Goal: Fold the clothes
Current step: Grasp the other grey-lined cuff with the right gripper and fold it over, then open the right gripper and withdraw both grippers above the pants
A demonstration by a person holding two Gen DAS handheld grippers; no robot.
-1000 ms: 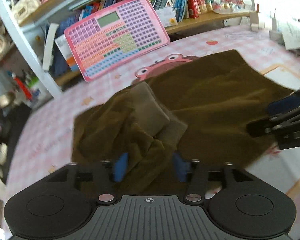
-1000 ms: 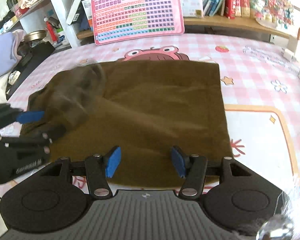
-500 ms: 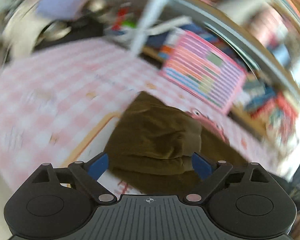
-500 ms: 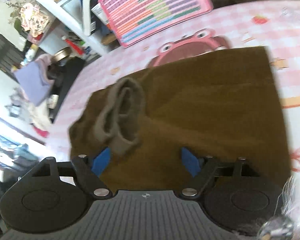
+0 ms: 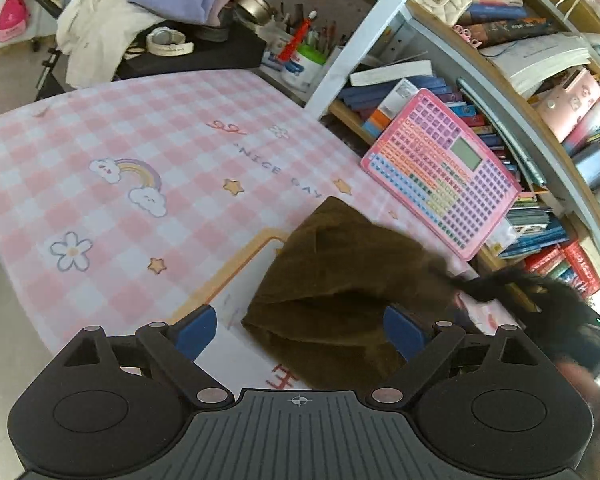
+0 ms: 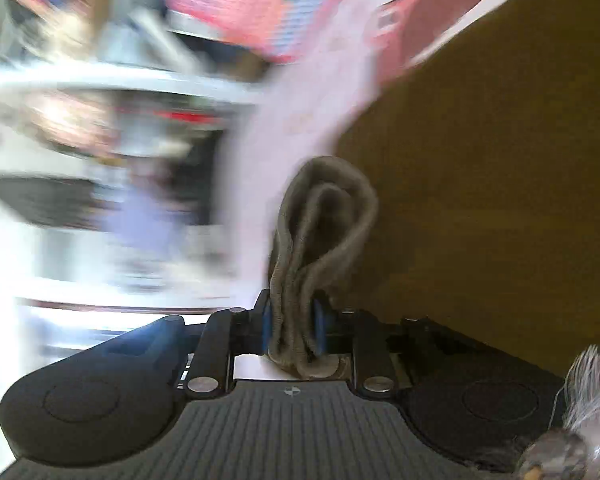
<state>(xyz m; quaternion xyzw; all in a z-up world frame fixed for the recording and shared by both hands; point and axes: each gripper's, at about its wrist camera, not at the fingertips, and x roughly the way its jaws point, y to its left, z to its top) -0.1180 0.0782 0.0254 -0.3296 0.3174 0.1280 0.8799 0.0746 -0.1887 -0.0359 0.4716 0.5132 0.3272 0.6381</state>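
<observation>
A dark olive-brown garment lies on the pink checked tablecloth, its near end bunched into a fold. My left gripper is open and empty, its blue pads wide apart just before the garment's left corner. In the right wrist view the garment fills the right side. My right gripper is shut on the grey-brown ribbed cuff of the garment, which loops up out of the jaws. That view is heavily blurred by motion.
A pink toy keyboard leans against a bookshelf behind the cloth. A side table with piled clothes stands at the far left. The table's near edge runs at the lower left.
My left gripper let go of the garment, opened wide and swung back to the left corner. My right gripper moved to the ribbed cuff and closed on it.
</observation>
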